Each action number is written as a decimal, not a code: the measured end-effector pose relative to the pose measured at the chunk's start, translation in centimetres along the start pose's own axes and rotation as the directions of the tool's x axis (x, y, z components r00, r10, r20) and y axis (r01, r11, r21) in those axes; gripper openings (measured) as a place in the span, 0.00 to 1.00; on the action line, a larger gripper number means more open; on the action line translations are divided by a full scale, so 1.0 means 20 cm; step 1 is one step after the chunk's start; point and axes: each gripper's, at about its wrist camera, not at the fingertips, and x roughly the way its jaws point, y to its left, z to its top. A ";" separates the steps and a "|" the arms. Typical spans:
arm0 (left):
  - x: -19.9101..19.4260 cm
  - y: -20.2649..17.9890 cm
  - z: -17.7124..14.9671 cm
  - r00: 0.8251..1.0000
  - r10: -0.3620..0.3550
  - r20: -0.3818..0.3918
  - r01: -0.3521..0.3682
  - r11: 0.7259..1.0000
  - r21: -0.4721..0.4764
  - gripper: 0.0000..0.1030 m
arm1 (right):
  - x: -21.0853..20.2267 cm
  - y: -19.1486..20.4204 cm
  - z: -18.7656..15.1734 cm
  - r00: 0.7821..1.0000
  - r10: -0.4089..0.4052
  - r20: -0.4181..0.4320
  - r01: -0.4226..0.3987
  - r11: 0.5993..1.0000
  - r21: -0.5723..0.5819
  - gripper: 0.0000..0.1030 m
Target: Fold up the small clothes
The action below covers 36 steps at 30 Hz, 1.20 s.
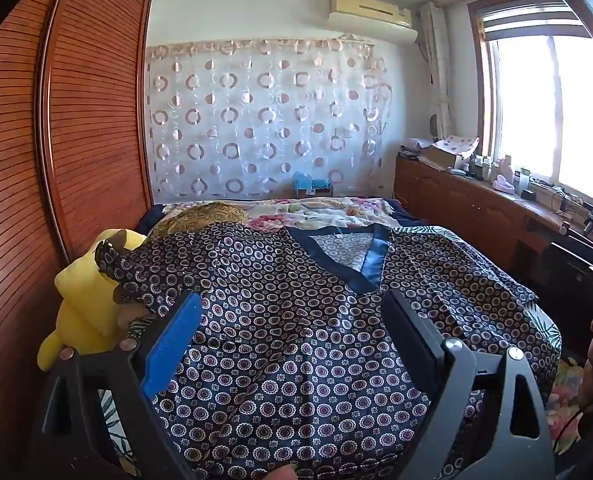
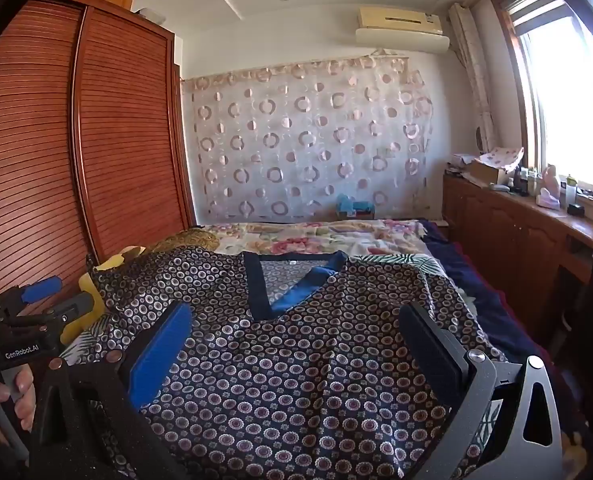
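While both claws hang spread wide w/ nothing between them, you've got time to plan the first fold. The left claw (image 1: 292, 332) has its jaws well apart above the lower front of the patterned top (image 1: 296, 360); the right claw (image 2: 296, 344) is just as wide, also empty, over the same shirt front. No pad presses on cloth in either view.

The top lies face up on the bed (image 2: 492, 300), hem toward you, blue V-neck trim (image 2: 292, 292) farther off. It looks mostly flat but the fabric is shiny and prob. slippery, w/ soft ridges running up from the hem. Your left-side sleeve is bunched up over a yellow plush toy (image 1: 84, 304) at the bed's edge by the wardrobe (image 1: 76, 120).

How I'd do it: free that sleeve off the plush first and lay it flat, else the fold comes out lopsided. Pinch near a seam or hem edge, not mid-panel, so you lift one layer only. Take each side w/ its own claw, at matching points, and bring them over together; keep low so the cloth drags rather than slides off.

Readable writing: "GenRobot.AI" in white on the left handle (image 2: 22, 350), seen from the right wrist view. There's a small tag inside the collar, too tiny to read. Farther back, the aircon (image 2: 400, 26) on the wall has markings, illegible.
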 end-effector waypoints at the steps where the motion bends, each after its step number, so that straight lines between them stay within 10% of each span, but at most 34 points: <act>1: 0.00 0.00 0.00 1.000 0.001 -0.003 -0.001 1.000 0.000 0.89 | 0.00 0.00 0.00 1.000 0.000 0.000 0.000 1.000 0.000 1.00; 36: -0.04 0.01 0.02 1.000 0.007 0.020 -0.007 1.000 -0.002 0.89 | 0.00 0.00 0.00 1.000 -0.004 0.009 0.004 1.000 0.006 1.00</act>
